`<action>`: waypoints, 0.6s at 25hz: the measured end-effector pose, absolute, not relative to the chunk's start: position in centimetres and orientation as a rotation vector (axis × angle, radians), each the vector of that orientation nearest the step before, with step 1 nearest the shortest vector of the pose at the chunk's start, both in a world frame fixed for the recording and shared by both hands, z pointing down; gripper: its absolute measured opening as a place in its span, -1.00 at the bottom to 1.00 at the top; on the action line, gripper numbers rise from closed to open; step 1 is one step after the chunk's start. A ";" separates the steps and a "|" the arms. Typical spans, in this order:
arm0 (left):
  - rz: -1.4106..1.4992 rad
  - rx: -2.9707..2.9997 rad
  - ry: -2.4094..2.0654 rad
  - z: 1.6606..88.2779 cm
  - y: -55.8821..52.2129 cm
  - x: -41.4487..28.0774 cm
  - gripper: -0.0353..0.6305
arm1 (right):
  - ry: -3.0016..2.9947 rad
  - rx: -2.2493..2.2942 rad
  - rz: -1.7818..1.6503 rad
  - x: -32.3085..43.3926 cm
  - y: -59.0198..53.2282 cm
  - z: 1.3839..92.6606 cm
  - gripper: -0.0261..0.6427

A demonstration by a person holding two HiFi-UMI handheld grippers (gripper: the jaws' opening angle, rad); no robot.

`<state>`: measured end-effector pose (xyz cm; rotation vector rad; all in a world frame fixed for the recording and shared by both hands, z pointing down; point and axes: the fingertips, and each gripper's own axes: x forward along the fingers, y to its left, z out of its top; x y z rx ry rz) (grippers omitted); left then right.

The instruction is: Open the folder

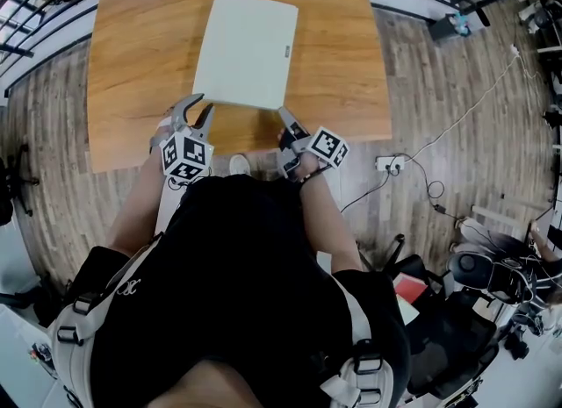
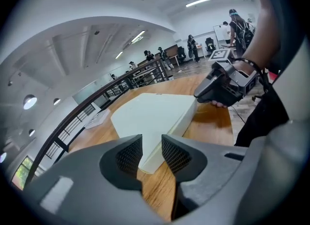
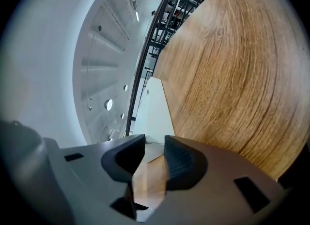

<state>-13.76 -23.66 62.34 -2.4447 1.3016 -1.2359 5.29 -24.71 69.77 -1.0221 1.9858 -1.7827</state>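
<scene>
A closed white folder (image 1: 246, 46) lies flat on the wooden table (image 1: 140, 55), its long sides running away from me. My left gripper (image 1: 195, 110) is at its near left corner. In the left gripper view the jaws (image 2: 151, 149) stand apart, with that corner of the folder (image 2: 155, 115) just past the tips and untouched. My right gripper (image 1: 286, 117) is at the near right corner, rolled onto its side. In the right gripper view a gap shows between its jaws (image 3: 155, 149), and the folder's edge (image 3: 156, 110) lies at the tips. I cannot tell if it touches them.
The table's near edge (image 1: 246, 153) is just behind both grippers. A power strip with cables (image 1: 389, 164) lies on the floor to the right, and chairs and bags (image 1: 474, 275) stand further right. A railing (image 2: 111, 86) and people (image 2: 237, 21) are in the background.
</scene>
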 end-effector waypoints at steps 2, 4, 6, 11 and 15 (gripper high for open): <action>-1.261 -2.422 1.268 62.7 -23.6 -13.7 -0.55 | 1.970 -1.014 -1.794 5.2 -24.6 69.5 -0.58; -1.270 -2.404 1.256 62.9 -23.7 -13.7 -0.55 | 1.974 -0.997 -1.785 5.1 -24.5 69.3 -0.65; -1.286 -2.392 1.235 63.2 -23.9 -13.7 -0.55 | 1.947 -1.020 -1.814 5.1 -24.2 69.3 -0.71; -1.364 -2.348 1.112 64.6 -24.3 -13.2 -0.49 | 1.990 -0.961 -1.769 4.7 -24.7 69.0 -0.73; -1.404 -2.336 1.035 65.4 -24.6 -12.7 -0.41 | 1.980 -0.984 -1.792 4.8 -24.5 69.2 -0.73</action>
